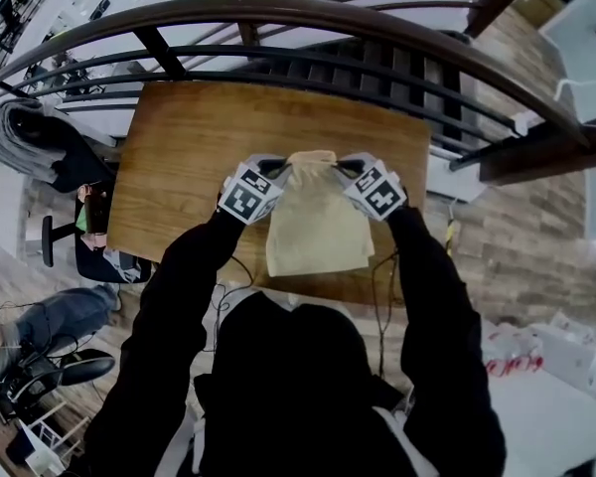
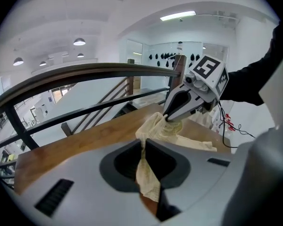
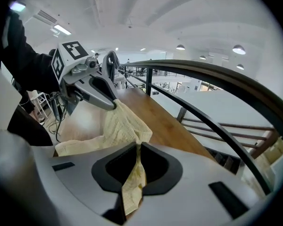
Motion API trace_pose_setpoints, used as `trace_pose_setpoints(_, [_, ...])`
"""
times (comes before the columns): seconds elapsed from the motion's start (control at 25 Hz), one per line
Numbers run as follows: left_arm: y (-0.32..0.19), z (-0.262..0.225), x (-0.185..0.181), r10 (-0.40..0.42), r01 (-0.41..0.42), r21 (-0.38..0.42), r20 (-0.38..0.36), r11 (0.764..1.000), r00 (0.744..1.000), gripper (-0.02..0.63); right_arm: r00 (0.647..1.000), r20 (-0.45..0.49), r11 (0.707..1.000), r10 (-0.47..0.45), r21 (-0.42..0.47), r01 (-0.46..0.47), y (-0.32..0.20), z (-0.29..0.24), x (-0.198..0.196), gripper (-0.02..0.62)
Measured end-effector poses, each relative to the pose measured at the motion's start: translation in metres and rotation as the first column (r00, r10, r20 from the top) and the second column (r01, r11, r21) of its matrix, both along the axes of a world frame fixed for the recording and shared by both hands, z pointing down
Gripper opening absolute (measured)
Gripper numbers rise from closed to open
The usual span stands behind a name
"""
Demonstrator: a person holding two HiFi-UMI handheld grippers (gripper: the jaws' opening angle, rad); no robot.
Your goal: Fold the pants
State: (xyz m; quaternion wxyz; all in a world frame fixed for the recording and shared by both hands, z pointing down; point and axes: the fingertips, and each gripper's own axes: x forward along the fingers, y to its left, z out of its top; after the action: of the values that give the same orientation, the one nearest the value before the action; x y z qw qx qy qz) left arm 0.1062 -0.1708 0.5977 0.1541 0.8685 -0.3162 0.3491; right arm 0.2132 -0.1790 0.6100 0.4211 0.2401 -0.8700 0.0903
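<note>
Both pairs of jaws were nearly closed, each pinching a fold of cloth. The left gripper (image 1: 275, 179) had the far left corner of the pale yellow pants (image 1: 318, 229), and the right gripper (image 1: 348, 174) had the far right corner. That far edge hung raised between them above the wooden table (image 1: 179, 157), while the near end lay on the tabletop. The long axis ran from the jaws back toward the person, so the fold would likely carry the held edge that way, with neither hand nearer.

Brown wooden table (image 1: 179, 157), flat top. Pale yellow pants (image 1: 318, 237) lie on near half, in middle; far end lifted off wood.
</note>
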Motion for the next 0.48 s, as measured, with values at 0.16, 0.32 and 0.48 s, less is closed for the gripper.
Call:
trace_pose_setpoints(0.16, [0.024,-0.004,0.003,0.043,-0.043,0.002,0.034,0.999,0.999,0.031,1.000,-0.014,1.000,-0.020,-0.002,0.020,0.023,-0.008,0.003,0.031])
trace_pose_setpoints(0.32, [0.043,-0.010,0.008,0.067,-0.066,-0.021,0.055,0.998,0.996,0.031,0.999,-0.012,0.999,-0.046,-0.029,0.046,0.045,-0.016,0.003,0.031])
trace_pose_setpoints(0.48, [0.065,-0.015,0.015,0.082,-0.078,-0.075,0.060,0.994,0.995,0.031,0.999,-0.028,0.998,-0.038,-0.042,0.037,0.061,-0.017,0.011,0.031])
